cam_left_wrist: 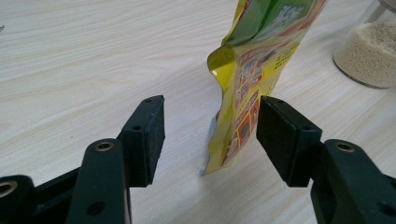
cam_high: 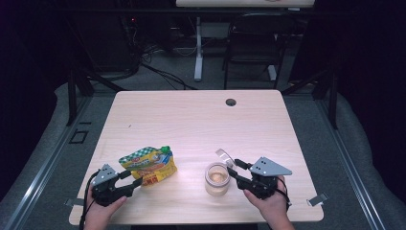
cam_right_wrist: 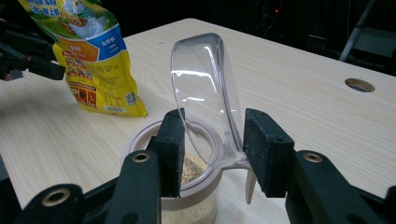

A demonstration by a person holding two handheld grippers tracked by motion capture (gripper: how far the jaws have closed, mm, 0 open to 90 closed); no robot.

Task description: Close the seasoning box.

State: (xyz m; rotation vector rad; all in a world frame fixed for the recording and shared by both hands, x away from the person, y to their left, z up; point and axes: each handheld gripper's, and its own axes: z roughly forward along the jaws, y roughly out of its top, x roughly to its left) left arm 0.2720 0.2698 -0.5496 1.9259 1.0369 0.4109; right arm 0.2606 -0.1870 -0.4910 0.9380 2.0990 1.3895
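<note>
Hands sit low in frame; left gripper (cam_high: pixel 135 178) gapes around the pouch (cam_high: pixel 148 165) edge (untouched); right gripper (cam_high: pixel 233 169), jaws parted, brackets the clear scoop (cam_right_wrist: pixel 204 95) above the jar (cam_high: pixel 217 179).

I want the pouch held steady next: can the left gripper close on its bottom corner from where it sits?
Probably yes. The left gripper is open with the yellow pouch standing between its jaws, its lower edge nearer one pad, and nothing else in the gap.

You had one pouch (cam_high: pixel 148 166), one jar (cam_high: pixel 217 179), one clear scoop (cam_right_wrist: pixel 205 98), two grippers: left (cam_high: pixel 135 179), right (cam_high: pixel 233 167). One table (cam_high: pixel 191 120), one chair (cam_high: pixel 253 43) behind it.
</note>
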